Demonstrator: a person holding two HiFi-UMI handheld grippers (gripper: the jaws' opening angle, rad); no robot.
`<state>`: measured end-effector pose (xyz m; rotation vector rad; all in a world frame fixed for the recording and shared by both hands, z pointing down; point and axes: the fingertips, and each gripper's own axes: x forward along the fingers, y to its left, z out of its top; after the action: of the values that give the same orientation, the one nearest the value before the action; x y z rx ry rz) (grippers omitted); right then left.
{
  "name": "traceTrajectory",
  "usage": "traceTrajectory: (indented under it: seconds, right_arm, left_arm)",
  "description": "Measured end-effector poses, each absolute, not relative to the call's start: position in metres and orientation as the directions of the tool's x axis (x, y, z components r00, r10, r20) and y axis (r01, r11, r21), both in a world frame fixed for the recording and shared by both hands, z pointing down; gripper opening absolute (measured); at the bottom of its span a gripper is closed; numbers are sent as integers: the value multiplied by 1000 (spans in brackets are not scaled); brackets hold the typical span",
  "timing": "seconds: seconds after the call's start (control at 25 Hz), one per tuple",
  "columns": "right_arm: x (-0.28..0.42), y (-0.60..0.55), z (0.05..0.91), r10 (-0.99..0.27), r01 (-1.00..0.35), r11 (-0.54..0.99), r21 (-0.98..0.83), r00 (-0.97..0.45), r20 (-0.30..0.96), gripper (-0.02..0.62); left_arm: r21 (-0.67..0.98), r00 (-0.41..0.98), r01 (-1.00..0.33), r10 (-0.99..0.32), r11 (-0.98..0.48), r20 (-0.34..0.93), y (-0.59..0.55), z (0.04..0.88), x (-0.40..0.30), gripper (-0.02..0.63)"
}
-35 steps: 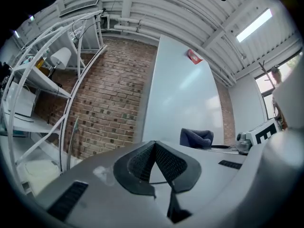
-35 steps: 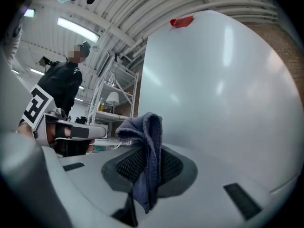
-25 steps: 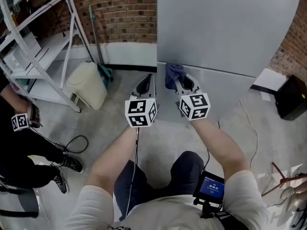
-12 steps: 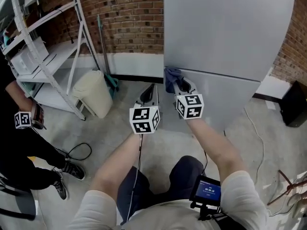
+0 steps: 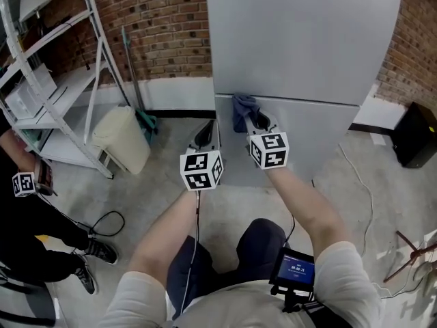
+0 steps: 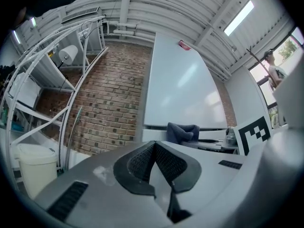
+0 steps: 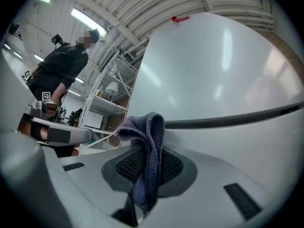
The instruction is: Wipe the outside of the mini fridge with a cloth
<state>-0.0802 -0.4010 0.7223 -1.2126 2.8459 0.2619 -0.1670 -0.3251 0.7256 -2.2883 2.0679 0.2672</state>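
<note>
Right gripper: jaws were clamped on the cloth. Folded fabric was pinched between the pads and bunched up above the tips.
Cloth: dark blue-grey, sat at centre frame in the head view. It was held up at the horizontal seam between the two doors, near the fridge's left edge. It looked pressed to the front, but contact couldn't be confirmed.
Mini fridge: smooth grey front, filled the upper centre to upper right of the head view. A dark seam ran across it. A small red item sat at the top edge in the right gripper view.
Left gripper: jaws were fully together, nothing between them. It was just left of the right gripper in the head view, slightly lower, pointed at the fridge's left edge, apart from the cloth.
Brick wall: behind the fridge, upper left, with a white skirting band at the floor.
Shelf rack: white metal frame, far upper left.
Bin: cream, stood tilted beside the rack foot, left of centre.
Long handle: leaned on the wall just right of the bin.
Black box: on the floor, right edge.
Bystander: dark clothes, left edge, a square marker at the wrist.
Cable: black loop on the concrete floor, lower left.
Screen unit: lit blue, at the wearer's waist, lower centre-right.
</note>
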Motion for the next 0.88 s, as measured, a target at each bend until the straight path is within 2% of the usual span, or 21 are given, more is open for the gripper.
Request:
traceTrajectory:
  seconds: [0.88]
  right_arm:
    - [188, -457, 731, -900, -907, 409, 100, -419, -120, 58]
  left_arm:
    - [98, 338, -932, -933, -350, -119, -386, 749, 7, 3]
